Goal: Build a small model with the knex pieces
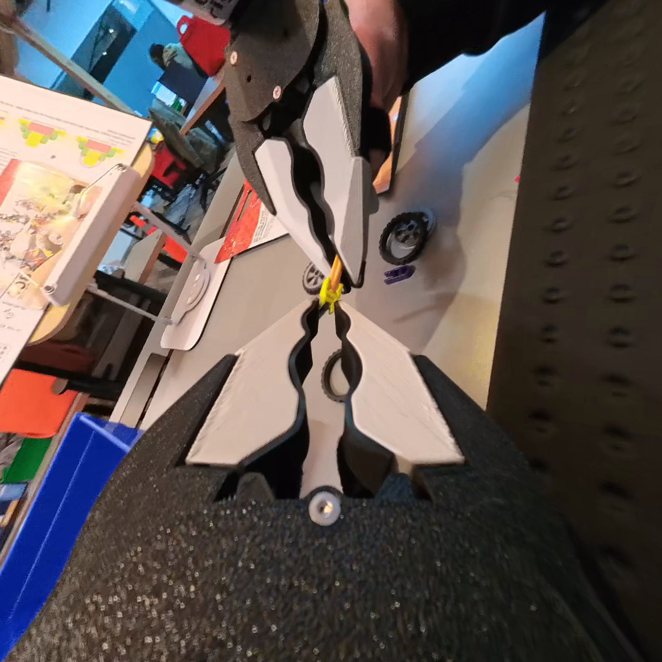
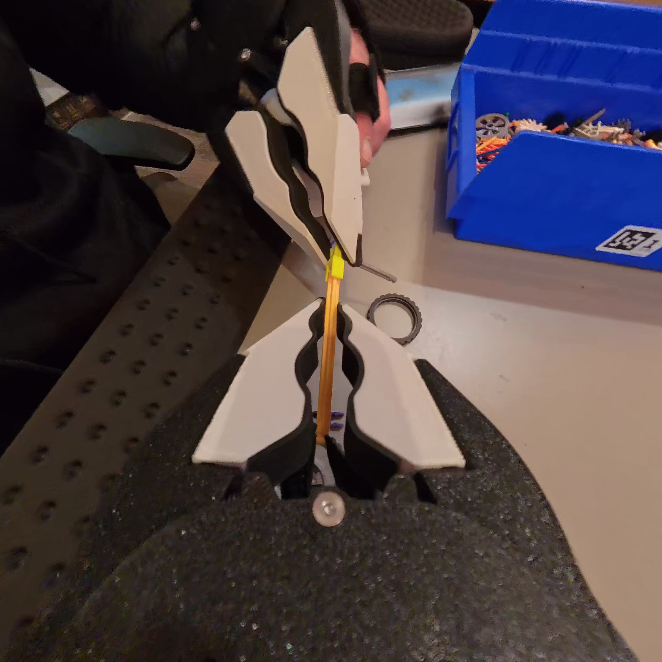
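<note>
My left gripper is shut on a small yellow connector at its fingertips. My right gripper is shut on a thin orange rod that runs lengthwise between its fingers. The two grippers meet tip to tip above the grey table. The rod's far end sits in the yellow connector. In the left wrist view the right gripper comes down from above with the orange rod. In the right wrist view the left gripper comes from above, and a short grey rod sticks out beside it.
A black tyre ring lies on the table under the grippers. A wheel with tyre, a purple piece and a smaller wheel lie farther off. A blue bin holds several parts. A black perforated board borders the table. An instruction sheet stands on a holder. Less than 4 cm separates the two grippers' tips. From the right gripper's tips to the purple piece is close to 8 cm.
</note>
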The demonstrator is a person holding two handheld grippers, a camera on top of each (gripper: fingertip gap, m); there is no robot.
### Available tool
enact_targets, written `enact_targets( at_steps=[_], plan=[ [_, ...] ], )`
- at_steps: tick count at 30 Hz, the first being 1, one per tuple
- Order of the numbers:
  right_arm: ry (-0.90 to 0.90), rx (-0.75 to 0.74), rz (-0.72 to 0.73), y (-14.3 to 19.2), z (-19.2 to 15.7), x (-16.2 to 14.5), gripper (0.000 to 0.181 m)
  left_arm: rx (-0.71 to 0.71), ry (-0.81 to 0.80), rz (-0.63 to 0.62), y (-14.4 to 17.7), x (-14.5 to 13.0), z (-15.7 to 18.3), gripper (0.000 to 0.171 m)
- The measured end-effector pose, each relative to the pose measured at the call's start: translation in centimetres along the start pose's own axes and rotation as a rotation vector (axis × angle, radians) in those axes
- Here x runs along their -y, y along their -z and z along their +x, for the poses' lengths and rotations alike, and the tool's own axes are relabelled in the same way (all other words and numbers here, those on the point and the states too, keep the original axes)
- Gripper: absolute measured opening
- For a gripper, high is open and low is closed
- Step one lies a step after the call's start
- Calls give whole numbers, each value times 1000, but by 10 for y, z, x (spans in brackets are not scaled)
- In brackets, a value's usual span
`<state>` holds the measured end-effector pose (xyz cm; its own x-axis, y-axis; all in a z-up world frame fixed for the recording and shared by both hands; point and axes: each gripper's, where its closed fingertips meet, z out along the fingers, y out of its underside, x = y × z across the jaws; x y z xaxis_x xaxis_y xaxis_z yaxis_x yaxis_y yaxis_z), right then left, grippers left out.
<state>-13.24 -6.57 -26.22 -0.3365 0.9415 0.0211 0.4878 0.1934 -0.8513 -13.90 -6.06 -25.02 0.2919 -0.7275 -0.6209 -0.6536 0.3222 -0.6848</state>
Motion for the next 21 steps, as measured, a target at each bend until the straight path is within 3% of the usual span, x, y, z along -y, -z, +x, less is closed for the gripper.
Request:
enact_targets(
  at_steps=[9,13,21],
  plan=[
    [69,15,-21,-4,-5,-8,3,-111,87,38,-2,-1,10,6],
    [197,-89,-153,-12,2,-22,4,-214,160,-53,-8,-16,23,24],
    [338,-103,-202,-17,-9,-20,3,-374,210,-54,-2,-12,39,9]
  ],
)
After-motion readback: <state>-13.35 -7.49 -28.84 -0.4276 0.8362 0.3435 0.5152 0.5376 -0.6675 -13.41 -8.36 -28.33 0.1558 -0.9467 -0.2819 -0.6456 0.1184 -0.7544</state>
